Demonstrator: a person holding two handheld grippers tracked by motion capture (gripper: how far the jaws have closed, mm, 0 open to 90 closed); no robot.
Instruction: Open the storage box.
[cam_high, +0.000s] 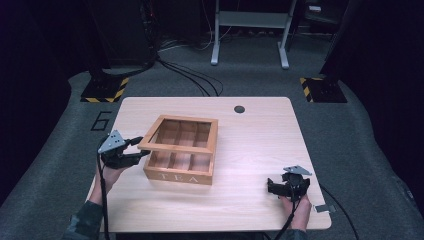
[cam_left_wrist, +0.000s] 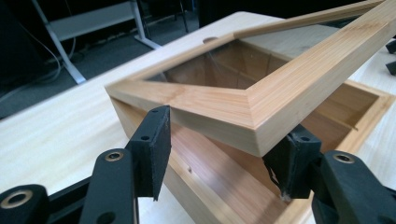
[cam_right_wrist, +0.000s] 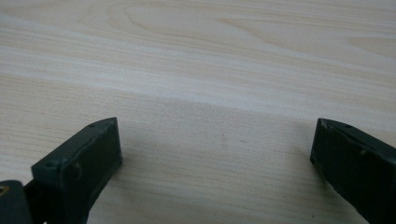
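Left tongs (cam_left_wrist: 219, 154) straddle the raised lid (cam_high: 178, 135) corner of the tea box (cam_high: 180, 167) mid-bench (cam_high: 250, 150), jaws apart. Right tongs (cam_right_wrist: 215, 154) gape wide, empty, near the bench's right front.

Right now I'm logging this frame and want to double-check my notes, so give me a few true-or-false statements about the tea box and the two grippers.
1. The tea box has its lid partly raised. True.
2. The left gripper is at the lid's corner, its jaws spread either side of it. True; whether they press on it can't be told.
3. The right gripper holds a tea bag. False: its jaws are apart over bare table.
4. The box's compartments are full of tea bags. False: those in view look empty.
5. The box front reads "TEA". True.
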